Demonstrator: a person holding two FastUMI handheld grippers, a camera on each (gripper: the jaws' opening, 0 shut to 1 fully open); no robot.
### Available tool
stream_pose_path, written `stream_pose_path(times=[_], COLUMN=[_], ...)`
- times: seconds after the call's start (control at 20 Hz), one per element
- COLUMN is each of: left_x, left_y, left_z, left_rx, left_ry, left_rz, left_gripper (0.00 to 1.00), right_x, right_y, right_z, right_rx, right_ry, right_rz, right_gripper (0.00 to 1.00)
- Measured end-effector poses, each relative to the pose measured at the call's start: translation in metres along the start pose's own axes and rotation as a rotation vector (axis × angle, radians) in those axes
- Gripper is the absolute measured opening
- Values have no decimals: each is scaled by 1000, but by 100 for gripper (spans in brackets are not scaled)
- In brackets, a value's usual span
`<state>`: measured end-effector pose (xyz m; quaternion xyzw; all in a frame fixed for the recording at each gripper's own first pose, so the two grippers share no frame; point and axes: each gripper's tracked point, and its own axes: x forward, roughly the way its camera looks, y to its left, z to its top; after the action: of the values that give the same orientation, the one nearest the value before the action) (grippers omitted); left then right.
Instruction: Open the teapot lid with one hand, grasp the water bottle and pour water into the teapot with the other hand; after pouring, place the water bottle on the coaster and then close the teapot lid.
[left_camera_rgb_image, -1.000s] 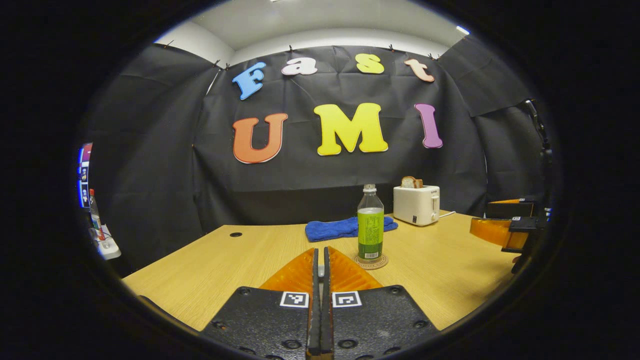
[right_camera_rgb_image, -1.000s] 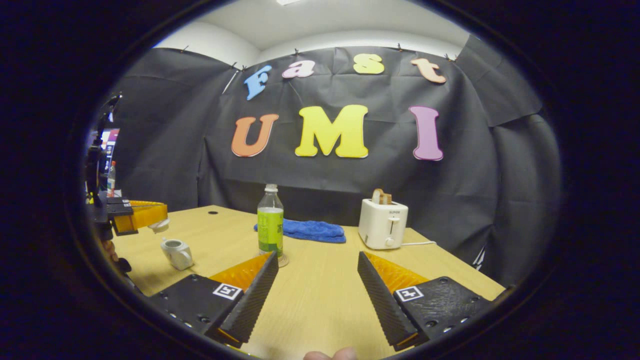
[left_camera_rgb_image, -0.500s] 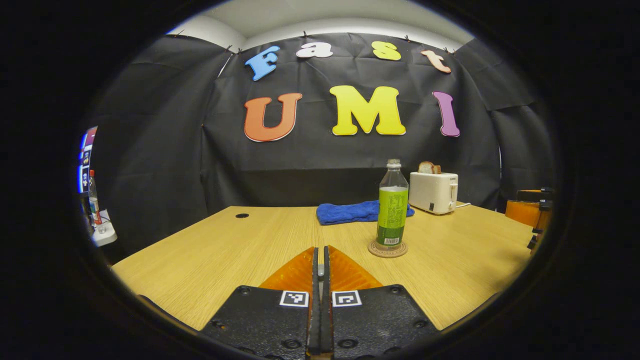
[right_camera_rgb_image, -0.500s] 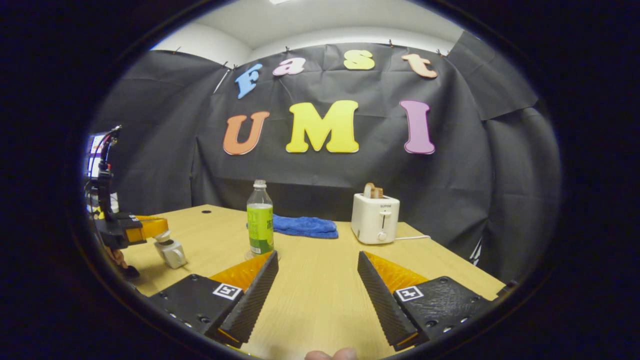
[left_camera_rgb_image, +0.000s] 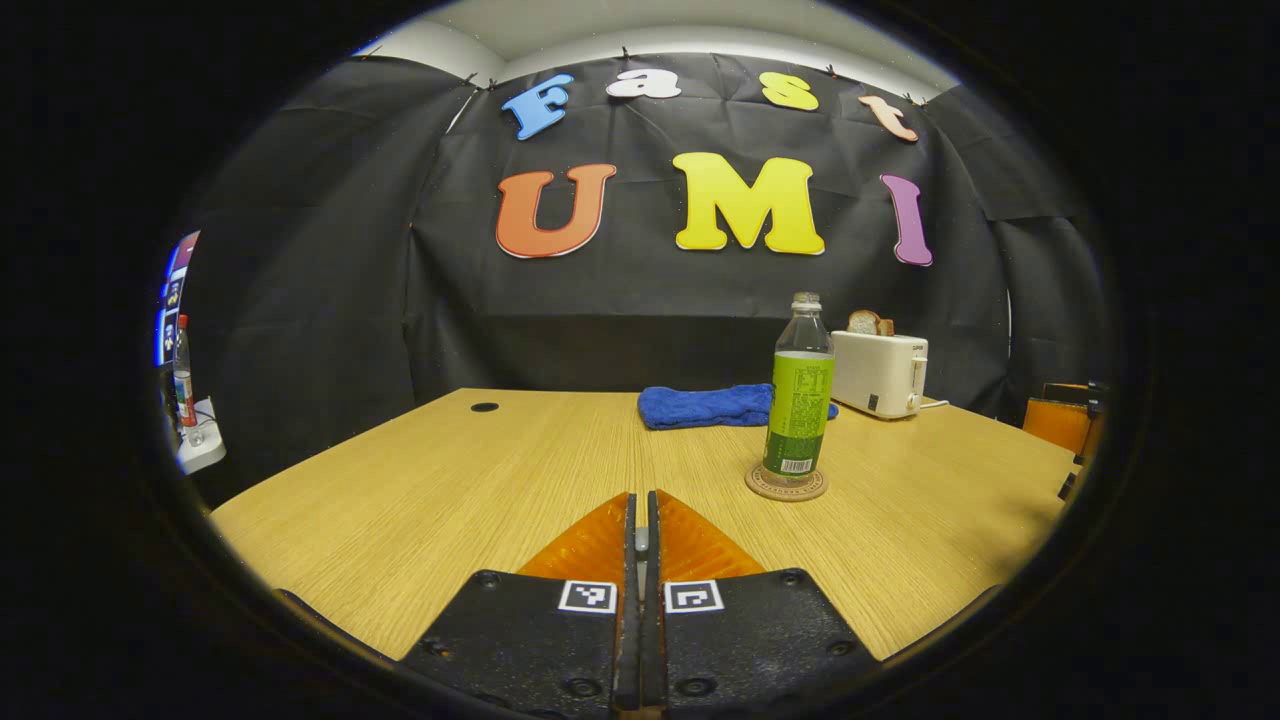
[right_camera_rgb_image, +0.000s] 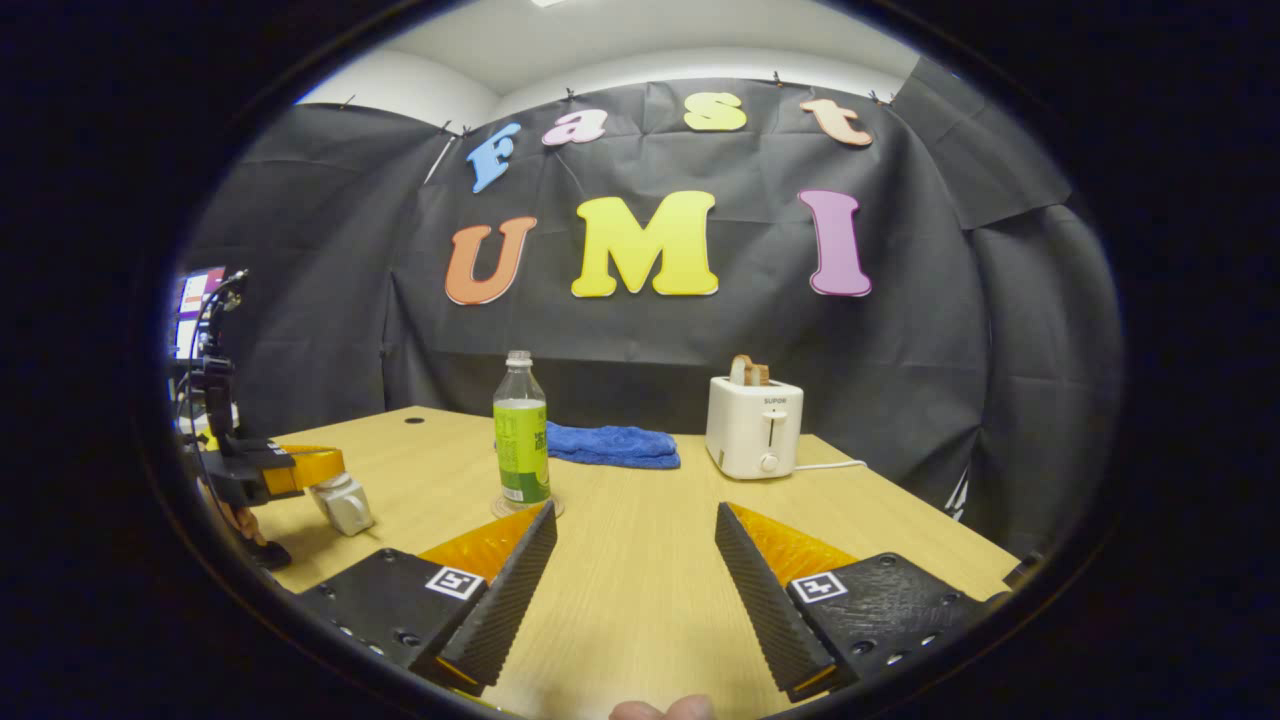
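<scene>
The green-labelled water bottle (left_camera_rgb_image: 800, 395) (right_camera_rgb_image: 521, 430) stands upright on a round coaster (left_camera_rgb_image: 786, 484) near the table's middle. My left gripper (left_camera_rgb_image: 640, 500) is shut, with a small grey piece pinched between its fingers. In the right gripper view the left gripper (right_camera_rgb_image: 330, 468) sits low at the far left, its tips on top of the white teapot (right_camera_rgb_image: 347, 507). The lid is under those tips; I cannot tell whether it is fully seated. My right gripper (right_camera_rgb_image: 635, 512) hovers open and holds nothing, right of the bottle. It also appears at the left gripper view's right edge (left_camera_rgb_image: 1060, 425).
A white toaster (left_camera_rgb_image: 880, 372) (right_camera_rgb_image: 755, 428) with bread in it stands at the back right. A folded blue cloth (left_camera_rgb_image: 715, 405) (right_camera_rgb_image: 612, 445) lies behind the bottle. The wooden table (left_camera_rgb_image: 450, 480) has a small cable hole (left_camera_rgb_image: 484, 407) at the back left.
My left gripper has come down with the lid from above the teapot onto its top, staying shut. The right gripper has barely moved and stays open.
</scene>
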<state>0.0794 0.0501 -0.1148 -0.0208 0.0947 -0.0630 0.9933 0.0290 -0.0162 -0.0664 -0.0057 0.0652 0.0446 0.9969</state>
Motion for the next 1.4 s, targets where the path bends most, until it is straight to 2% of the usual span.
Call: stream_pose_path(times=[0.15, 0.2, 0.25, 0.3, 0.45, 0.65, 0.7, 0.8, 1.0, 1.1, 1.3, 1.4], left_x=[-2, -5, -10, -16, -41, -79, -89, -102, -113, -115, -117, -116], left_y=[-1, 3, 6, 2, -17, -70, -80, -91, -97, -101, -105, -103], left_z=[3, 5, 10, 20, 56, 90, 95, 101, 101, 102, 101, 99], left_rx=[9, 19, 30, 35, 46, 67, 68, 62, 24, 19, 7, 7], left_ry=[3, 7, 0, -19, -102, -182, -198, -226, -225, -226, -221, -213], left_rz=[17, 41, 58, 61, 69, 25, 21, 15, 18, 5, -9, -13], left_gripper=[11, 21, 46, 51, 99, 100, 100, 99, 99, 99, 99, 99], right_x=[0, -1, -2, -3, -12, -31, -37, -48, -68, -72, -73, -73], right_y=[1, 1, 3, 4, 6, 8, 8, 7, -3, -7, -3, -1], right_z=[-1, -2, -1, 0, 12, 30, 33, 38, 50, 53, 55, 56], right_rx=[8, 15, 21, 23, 24, 38, 40, 35, 49, 36, 24, 14], right_ry=[1, 4, 2, -4, -49, -99, -105, -118, -163, -181, -179, -177], right_rz=[3, 4, 5, 3, -18, -41, -41, -36, -51, -68, -74, -78], right_gripper=[96, 95, 95, 96, 99, 92, 95, 95, 93, 96, 98, 96])
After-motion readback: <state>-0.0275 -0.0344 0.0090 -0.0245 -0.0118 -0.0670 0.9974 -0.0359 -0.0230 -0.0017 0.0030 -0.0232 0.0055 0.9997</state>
